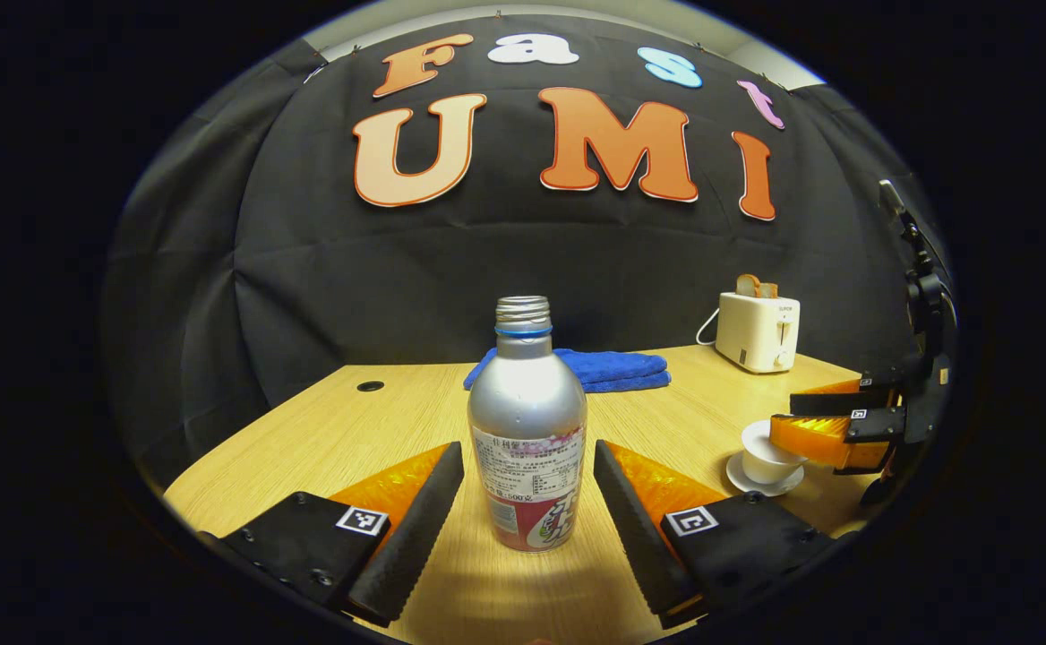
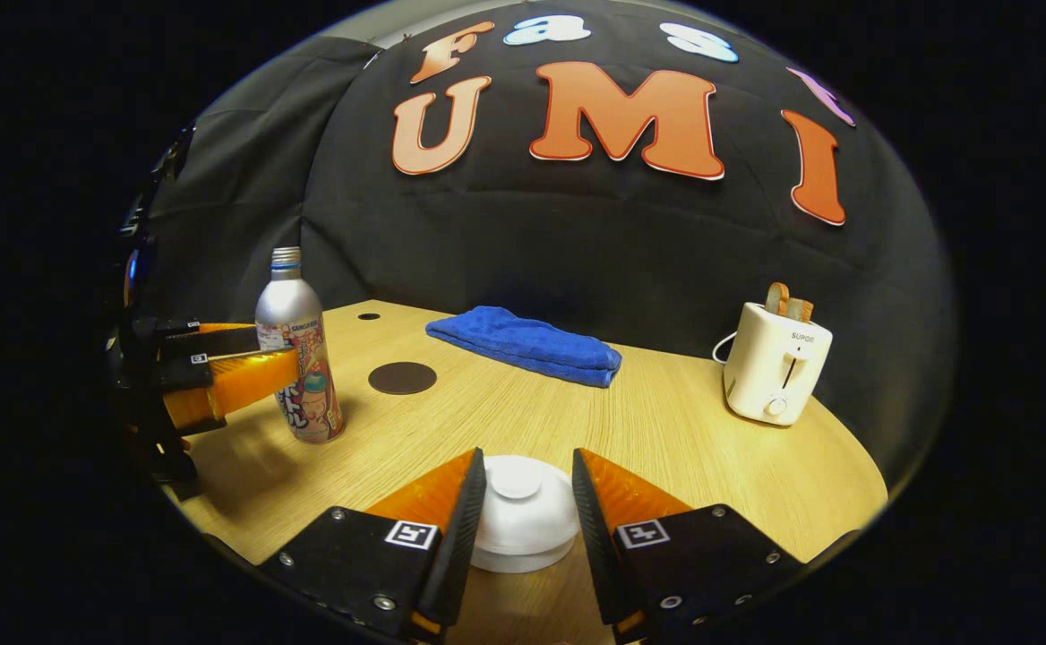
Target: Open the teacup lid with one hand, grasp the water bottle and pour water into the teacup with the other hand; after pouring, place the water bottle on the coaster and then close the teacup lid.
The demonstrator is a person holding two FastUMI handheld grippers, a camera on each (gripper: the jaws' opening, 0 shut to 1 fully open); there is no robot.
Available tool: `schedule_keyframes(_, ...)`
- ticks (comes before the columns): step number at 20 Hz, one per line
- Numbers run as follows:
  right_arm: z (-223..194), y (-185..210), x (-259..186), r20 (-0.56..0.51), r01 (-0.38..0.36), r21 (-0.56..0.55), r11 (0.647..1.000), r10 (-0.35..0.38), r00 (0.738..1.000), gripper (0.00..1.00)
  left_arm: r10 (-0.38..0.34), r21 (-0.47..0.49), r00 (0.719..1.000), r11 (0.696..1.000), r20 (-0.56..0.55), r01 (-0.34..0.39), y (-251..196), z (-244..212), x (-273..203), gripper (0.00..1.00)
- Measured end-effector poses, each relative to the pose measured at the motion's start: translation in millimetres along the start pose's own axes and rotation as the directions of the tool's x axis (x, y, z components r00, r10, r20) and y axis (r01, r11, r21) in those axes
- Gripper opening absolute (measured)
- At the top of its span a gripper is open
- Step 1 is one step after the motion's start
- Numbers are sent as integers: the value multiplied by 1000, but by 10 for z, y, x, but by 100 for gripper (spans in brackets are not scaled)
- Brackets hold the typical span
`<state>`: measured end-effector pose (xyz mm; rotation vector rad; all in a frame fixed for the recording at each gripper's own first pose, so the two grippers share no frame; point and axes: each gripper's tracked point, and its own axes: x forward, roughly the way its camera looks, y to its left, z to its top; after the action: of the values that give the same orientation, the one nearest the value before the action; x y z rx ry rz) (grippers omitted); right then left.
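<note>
- On the pale wood-grain table (image 1: 344, 439), in the left gripper view, the water bottle (image 1: 527, 421) stands upright between the left gripper (image 1: 528, 502)'s spread fingers; a gap shows on each side, so the gripper is open around it and neither finger presses it
- The bottle is a rounded silver metal body with a threaded neck, no cap, a blue ring under the thread and a printed paper label; the label's print is too small to make out
- The same view shows, far right, the right gripper (image 1: 814, 421) over the white teacup (image 1: 769, 457), which sits on a white saucer (image 1: 760, 482)
- In the right gripper view, the domed white teacup lid (image 2: 523, 524) with its round knob lies between the right gripper (image 2: 528, 502)'s fingers; they stand close beside its rim, but whether they press it I cannot tell
- This view adds a dark round coaster (image 2: 402, 377) lying flat on the table behind the bottle and apart from it
- A folded blue terry towel (image 2: 527, 345) lies near the back edge; a white toaster (image 2: 775, 363) with bread slices in its slots stands right of it, with a brand word on its front
</note>
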<state>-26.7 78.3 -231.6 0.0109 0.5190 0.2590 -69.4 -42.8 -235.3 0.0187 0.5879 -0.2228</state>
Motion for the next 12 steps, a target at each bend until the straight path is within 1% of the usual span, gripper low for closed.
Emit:
schedule_keyframes(1, -5, 14, -2, -1, -5, 3, 1000, 5, 1000, 53, 0, -1, 1000, 1000, -1, 0, 3, -12, 3, 94)
schedule_keyframes(2, -2, 19, 9, -2, -10, 7, 1000, 10, 1000, 51, 0, -1, 1000, 1000, -2, 0, 5, -22, 6, 97)
schedule_keyframes(3, -6, 32, 15, -4, -17, 14, 1000, 17, 1000, 48, 0, -1, 1000, 1000, -3, 0, 8, -25, 0, 97)
schedule_keyframes(4, -9, 41, 18, -7, -23, 22, 1000, 23, 1000, 47, 1, -1, 1000, 1000, -4, -1, 13, -17, -7, 94)
schedule_keyframes(7, -4, 43, 14, -7, -30, 27, 999, 30, 1000, 39, 1, -2, 1000, 1000, -3, -1, 18, -7, -17, 97)
schedule_keyframes(9, 9, 43, 17, -2, -29, 25, 999, 29, 1000, 39, 1, -2, 1000, 1000, -3, -1, 20, -16, -10, 97)
schedule_keyframes(10, 1, 39, 24, -4, -29, 30, 999, 29, 1000, 31, 2, -3, 1000, 1000, -4, -2, 21, -11, -7, 97)
schedule_keyframes(11, 8, 44, 30, -1, -32, 30, 999, 32, 999, 28, 2, -2, 1000, 1000, -6, -2, 19, -14, -26, 97)
schedule_keyframes(12, 8, 46, 25, -2, -34, 31, 999, 34, 999, 28, 3, -3, 1000, 1000, -5, -3, 15, -10, -20, 94)
